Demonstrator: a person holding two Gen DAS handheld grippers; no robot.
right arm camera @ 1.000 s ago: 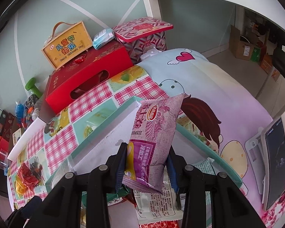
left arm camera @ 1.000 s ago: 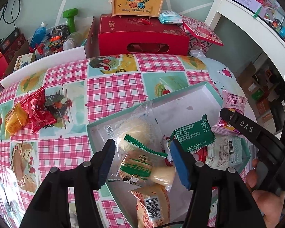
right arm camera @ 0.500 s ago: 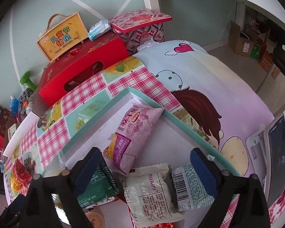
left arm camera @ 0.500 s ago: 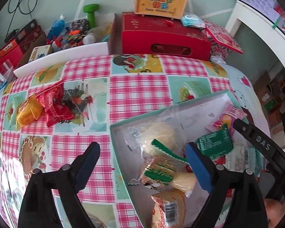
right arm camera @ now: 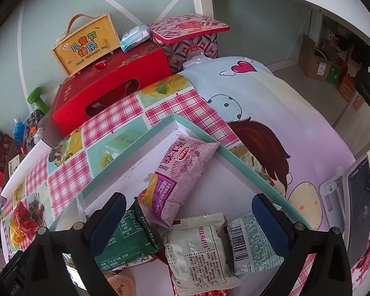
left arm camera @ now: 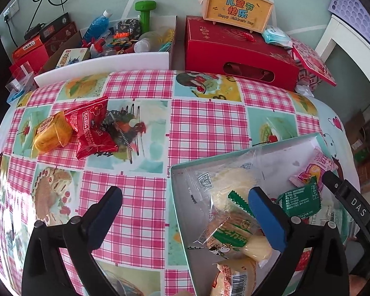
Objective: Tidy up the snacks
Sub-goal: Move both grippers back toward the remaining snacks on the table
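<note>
Left tongs: jaws wide apart, having just been opening, nothing between the pads; one pad hangs over the checked desk, the other over the tray. Since a second ago a green-and-white packet that sat between these jaws has been let go and lies in the tray at lower right of the left view. Right tongs: jaws fully apart, having just been opening; the purple packet, clamped upright a second ago, now lies flat in the tray's far corner, its lower end over a green packet. Beside these lie a white packet and a barcoded packet, touching.

Outside the tray, at left of the left view, an orange snack and red snacks lie together on the desk, nothing between them and the tongs. Behind the desk stands a red box bearing a yellow case lettered "Happy Children's Day" under Chinese characters. A green dumbbell and blue bottle stand at upper left. "DAS" is printed on the right tongs' finger at right of the left view. A screen stands at right of the right view.
</note>
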